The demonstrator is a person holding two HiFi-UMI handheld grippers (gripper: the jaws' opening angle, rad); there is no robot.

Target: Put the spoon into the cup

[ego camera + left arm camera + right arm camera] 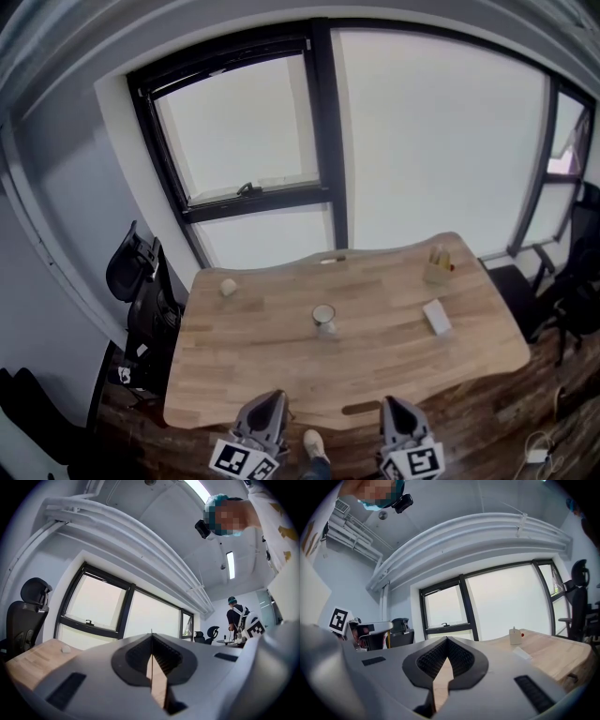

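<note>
At the near edge of the head view, the left gripper [268, 405] and the right gripper [396, 409] were held low and side by side, both pointing away toward the wooden table [281, 361]. Each marker cube [246, 459] bore black-and-white square patterns. Between the two grippers, lower down, a light shoe [314, 443] showed. The cup [324, 319] stood upright at the middle of the table, well apart from both grippers. To its far right stood a small wooden holder [437, 269] with thin things upright in it, too small to tell whether one was the spoon. A white box [436, 316] lay just nearer than the holder. A small pale lump [228, 287] sat at the far left, and a black office chair [141, 281] stood left of the table, under the window [253, 141].

Through the left gripper view, the left gripper's jaws met at their tips with nothing held between them; only a sliver of tabletop showed behind. It was tilted up toward window and ceiling. Far right, a person [234, 616] stood in the background.

Through the right gripper view, the jaws likewise sat closed tip to tip and empty, tilted upward. The holder and the white box lay on the table to the right. A square marker [338, 619] showed at the left.
</note>
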